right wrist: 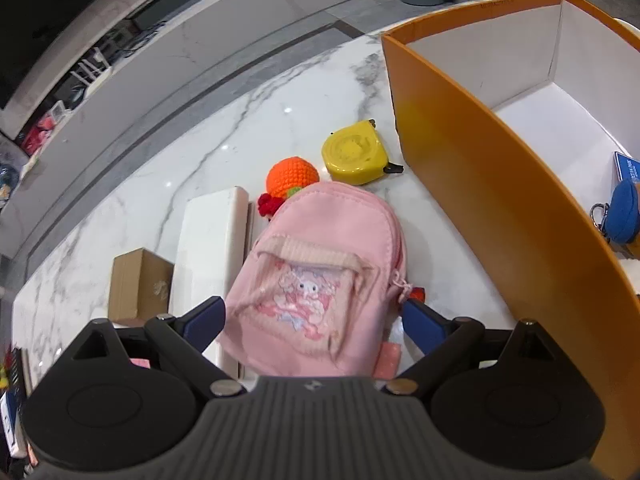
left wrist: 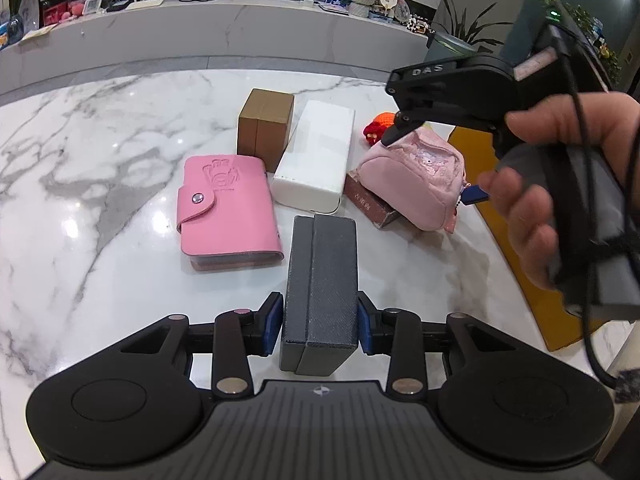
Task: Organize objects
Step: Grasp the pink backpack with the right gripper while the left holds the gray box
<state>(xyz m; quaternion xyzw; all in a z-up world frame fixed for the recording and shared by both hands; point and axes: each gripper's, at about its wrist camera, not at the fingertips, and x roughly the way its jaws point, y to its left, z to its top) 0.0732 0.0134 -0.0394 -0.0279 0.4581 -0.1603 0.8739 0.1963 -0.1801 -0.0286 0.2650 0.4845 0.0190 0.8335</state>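
Observation:
My left gripper [left wrist: 320,324] is shut on a dark grey box [left wrist: 322,284], its blue pads against both sides, above the marble table [left wrist: 100,200]. My right gripper [right wrist: 314,316] is open around a small pink backpack [right wrist: 316,276], its fingers on either side of the bag and apart from it. In the left wrist view the backpack [left wrist: 416,184] rests on a reddish box [left wrist: 370,204], with the right gripper [left wrist: 416,120] over it. An orange box with a white inside [right wrist: 480,184] stands to the right.
On the table lie a pink card wallet [left wrist: 226,204], a brown carton [left wrist: 264,128], a white box [left wrist: 316,156], a crocheted orange [right wrist: 292,176] and a yellow tape measure [right wrist: 354,154]. A blue pouch [right wrist: 622,212] lies inside the orange box.

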